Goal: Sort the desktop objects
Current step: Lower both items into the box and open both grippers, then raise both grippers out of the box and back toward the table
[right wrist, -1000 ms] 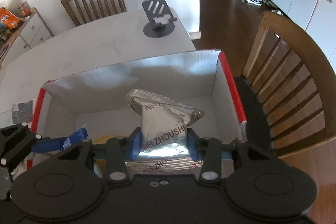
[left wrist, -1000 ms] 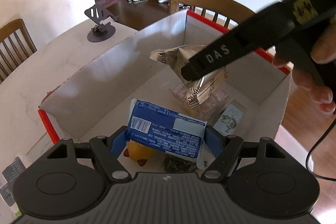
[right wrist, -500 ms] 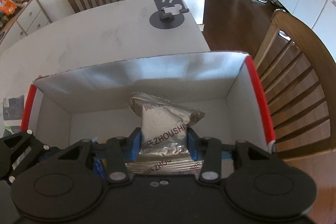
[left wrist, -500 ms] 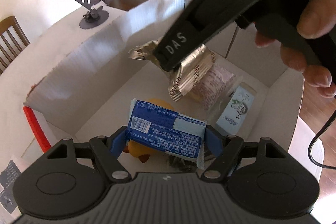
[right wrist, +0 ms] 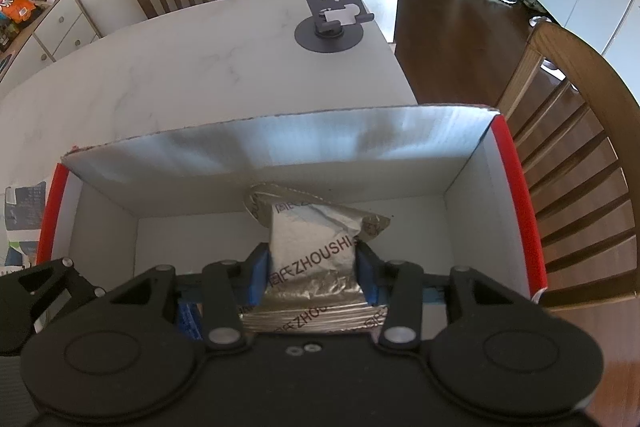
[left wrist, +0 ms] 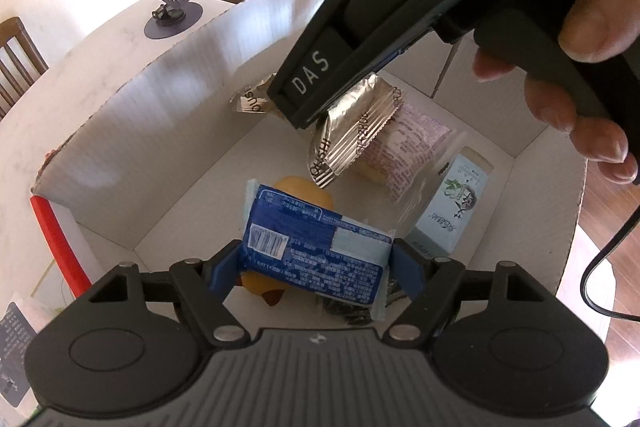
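The silver foil packet, printed ZHOUSHI, is pinched between the blue pads of the right gripper and hangs over the inside of the white cardboard box, near its far wall. In the left wrist view the same packet dangles from that gripper above a pink-printed clear wrapper on the box floor. The blue snack packet is clamped crosswise in the left gripper, above a yellow toy lying in the box. A pale blue sachet lies by the box's right wall. The box stands on a white marble table with a dark phone stand behind it and wooden chairs around.
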Tool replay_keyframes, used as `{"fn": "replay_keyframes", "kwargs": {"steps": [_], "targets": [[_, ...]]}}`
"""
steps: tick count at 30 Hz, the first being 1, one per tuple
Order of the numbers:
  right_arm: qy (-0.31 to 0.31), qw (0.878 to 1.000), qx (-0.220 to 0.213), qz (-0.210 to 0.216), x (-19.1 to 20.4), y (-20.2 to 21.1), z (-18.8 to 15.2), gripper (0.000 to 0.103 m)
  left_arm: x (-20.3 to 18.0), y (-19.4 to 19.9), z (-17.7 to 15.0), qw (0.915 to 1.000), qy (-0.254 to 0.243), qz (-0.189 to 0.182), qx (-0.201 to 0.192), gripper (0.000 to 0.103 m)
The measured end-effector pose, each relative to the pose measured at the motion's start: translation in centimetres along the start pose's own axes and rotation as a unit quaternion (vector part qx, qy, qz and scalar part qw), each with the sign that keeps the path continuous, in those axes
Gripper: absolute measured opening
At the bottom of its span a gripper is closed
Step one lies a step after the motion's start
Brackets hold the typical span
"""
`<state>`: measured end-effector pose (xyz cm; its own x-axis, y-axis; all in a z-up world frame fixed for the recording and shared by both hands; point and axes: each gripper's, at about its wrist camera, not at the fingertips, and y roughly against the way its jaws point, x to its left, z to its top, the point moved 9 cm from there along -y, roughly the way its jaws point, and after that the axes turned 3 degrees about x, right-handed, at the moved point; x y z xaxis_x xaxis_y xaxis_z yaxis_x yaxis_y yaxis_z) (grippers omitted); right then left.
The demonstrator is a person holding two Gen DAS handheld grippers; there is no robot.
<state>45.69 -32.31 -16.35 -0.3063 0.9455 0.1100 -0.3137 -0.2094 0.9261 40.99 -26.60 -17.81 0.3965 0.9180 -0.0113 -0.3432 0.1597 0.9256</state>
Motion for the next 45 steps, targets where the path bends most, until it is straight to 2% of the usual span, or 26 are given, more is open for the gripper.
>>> {"fn": "replay_keyframes", "kwargs": {"steps": [5, 9, 10, 28, 45], "targets": [[-0.002, 1.0, -0.002, 0.006, 0.0, 0.3, -0.1, 0.047, -0.1, 0.2, 0.0, 1.0, 0.002, -0.007, 0.0, 0.079], [-0.006, 1.0, -0.011, 0.005, -0.1, 0.9, -0.1, 0.064, -0.1, 0.4, -0.2, 1.0, 0.002, -0.006, -0.002, 0.081], [-0.009, 1.0, -0.015, 0.006, -0.2, 1.2, -0.1, 0.065, -0.2, 0.6, -0.2, 1.0, 0.002, -0.006, -0.003, 0.082], [-0.028, 0.999, -0.046, 0.006, -0.7, 5.6, -2.0, 0.064, -0.2, 5.1, -0.1, 0.9979, 0.026, -0.023, -0.054, 0.082], [-0.03, 0.996, -0.081, 0.011, 2.1, 10.5, -3.9, 0.064, 0.3, 10.3, -2.0, 0.9936, 0.038, -0.026, -0.103, 0.082]]}}
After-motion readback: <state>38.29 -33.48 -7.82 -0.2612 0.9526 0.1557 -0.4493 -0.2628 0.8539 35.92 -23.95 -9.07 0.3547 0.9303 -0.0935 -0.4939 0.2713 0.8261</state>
